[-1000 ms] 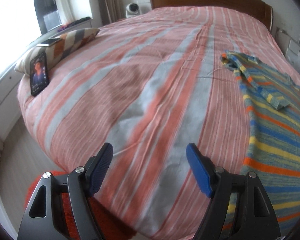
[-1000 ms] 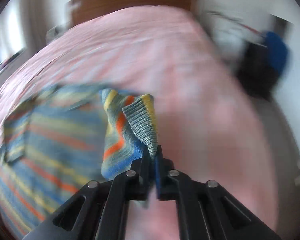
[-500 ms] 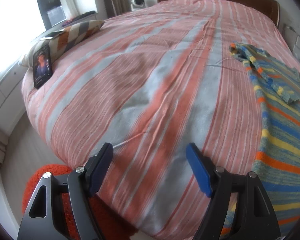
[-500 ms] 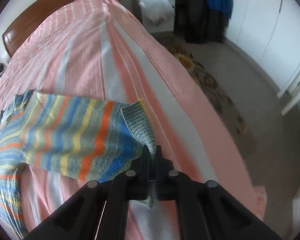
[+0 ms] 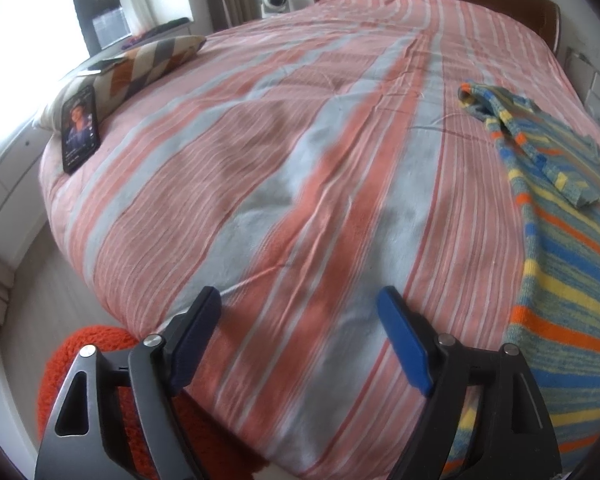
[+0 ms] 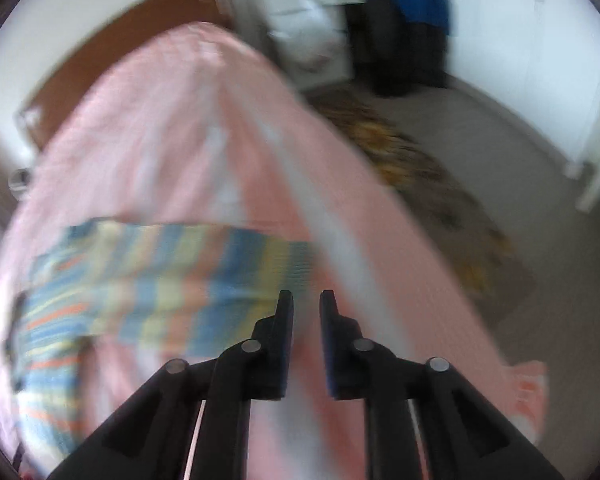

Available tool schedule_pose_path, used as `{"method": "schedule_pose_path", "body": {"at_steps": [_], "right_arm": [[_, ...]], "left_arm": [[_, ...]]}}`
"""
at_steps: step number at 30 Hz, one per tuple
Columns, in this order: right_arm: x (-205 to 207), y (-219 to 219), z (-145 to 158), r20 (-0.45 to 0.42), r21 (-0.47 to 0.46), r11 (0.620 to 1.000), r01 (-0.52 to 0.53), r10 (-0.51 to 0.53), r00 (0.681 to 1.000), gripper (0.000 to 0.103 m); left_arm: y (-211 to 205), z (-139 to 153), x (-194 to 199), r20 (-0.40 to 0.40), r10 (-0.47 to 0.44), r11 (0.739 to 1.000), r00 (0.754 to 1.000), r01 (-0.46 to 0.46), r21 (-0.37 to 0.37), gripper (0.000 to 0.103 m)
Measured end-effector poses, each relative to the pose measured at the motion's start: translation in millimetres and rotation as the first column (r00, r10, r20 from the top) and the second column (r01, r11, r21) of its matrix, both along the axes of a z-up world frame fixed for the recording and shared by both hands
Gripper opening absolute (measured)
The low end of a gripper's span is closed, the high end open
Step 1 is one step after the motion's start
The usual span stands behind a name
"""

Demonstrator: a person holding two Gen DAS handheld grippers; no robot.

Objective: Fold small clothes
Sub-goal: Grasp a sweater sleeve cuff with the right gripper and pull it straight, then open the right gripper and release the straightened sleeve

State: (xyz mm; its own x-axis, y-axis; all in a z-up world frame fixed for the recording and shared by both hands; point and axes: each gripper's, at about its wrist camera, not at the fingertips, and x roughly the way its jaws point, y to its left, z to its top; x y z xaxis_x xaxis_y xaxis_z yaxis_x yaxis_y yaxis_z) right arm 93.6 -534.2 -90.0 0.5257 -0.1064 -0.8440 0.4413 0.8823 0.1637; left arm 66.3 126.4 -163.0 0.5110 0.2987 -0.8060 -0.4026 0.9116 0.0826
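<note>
A small striped knit sweater [image 5: 560, 248] in blue, yellow, orange and grey lies on the right side of the pink striped bed [image 5: 280, 160]. My left gripper [image 5: 300, 308] is open and empty above the bed's near edge, left of the sweater. In the blurred right wrist view one sleeve [image 6: 172, 276] lies stretched out across the bed. My right gripper [image 6: 306, 300] is open a little, empty, just beyond the sleeve's cuff end.
A phone [image 5: 80, 128] leans on a patterned pillow [image 5: 140, 68] at the bed's far left. An orange rug [image 5: 84, 364] lies on the floor below my left gripper. A brown rug [image 6: 420, 184], dark luggage [image 6: 400, 40] and white furniture stand right of the bed.
My right gripper pulled the sleeve out to the side, laid it flat, then opened and let go. My left gripper drifted slightly back, staying open.
</note>
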Motion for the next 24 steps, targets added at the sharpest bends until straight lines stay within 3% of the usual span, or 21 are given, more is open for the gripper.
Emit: {"method": "schedule_pose_path", "body": {"at_steps": [3, 6, 8, 14, 16, 18, 24], "right_arm": [[6, 28, -3, 0.047, 0.058, 0.992, -0.111, 0.109, 0.993, 0.036], [10, 39, -29, -0.021, 0.057, 0.991, -0.120, 0.122, 0.992, 0.036], [4, 37, -36, -0.017, 0.051, 0.995, -0.084, 0.085, 0.996, 0.033], [-41, 51, -2, 0.023, -0.117, 0.993, -0.026, 0.029, 0.999, 0.038], [-62, 66, 11, 0.054, -0.133, 0.990, -0.040, 0.048, 0.997, 0.058], [-83, 85, 22, 0.094, -0.138, 0.989, -0.054, 0.067, 0.993, 0.066], [-117, 164, 12, 0.162, -0.192, 0.972, -0.133, 0.165, 0.973, 0.066]], "left_arm": [[-1, 0, -1, 0.000, 0.004, 1.000, 1.000, -0.004, 0.013, 0.088], [1, -1, -4, -0.007, 0.004, 1.000, 1.000, -0.004, -0.003, 0.094], [4, -2, -5, -0.012, 0.005, 1.000, 1.000, -0.005, -0.023, 0.098], [4, -4, 0, -0.021, 0.005, 1.000, 1.000, -0.006, -0.016, 0.102], [2, -4, -1, -0.020, 0.005, 1.000, 1.000, -0.005, 0.003, 0.102], [1, -5, -1, -0.019, 0.004, 1.000, 1.000, -0.004, 0.010, 0.102], [0, -7, -4, -0.006, 0.005, 1.000, 1.000, -0.005, 0.020, 0.103]]}}
